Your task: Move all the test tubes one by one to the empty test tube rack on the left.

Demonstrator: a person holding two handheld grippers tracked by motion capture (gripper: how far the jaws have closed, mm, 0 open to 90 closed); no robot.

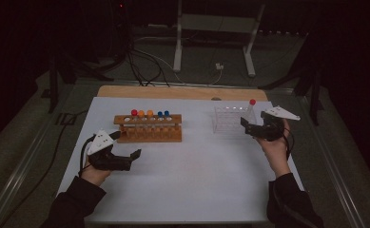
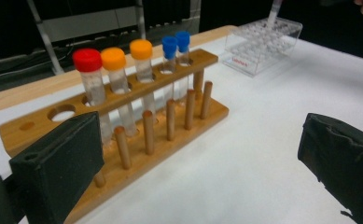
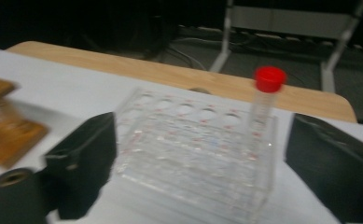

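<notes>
Both forearms wear dark sleeves (image 1: 73, 202). Each hand carries a black gripper, the left gripper (image 1: 125, 159) and right gripper (image 1: 250, 126), topped by a pale three-cornered plate, with blocky black jaws and a dark trailing cable.

White sheet (image 1: 187, 166) covers the desk (image 1: 182, 91), whose bare wood edge shows along the far side of the sheet. On the floor beyond the desk stands a white metal frame (image 1: 213, 35), two legs angled out, with black cables (image 1: 142, 64) left of the frame and a white plug (image 1: 219, 67) between its feet. Metal rail (image 1: 25, 156) runs along the desk's left side.
</notes>
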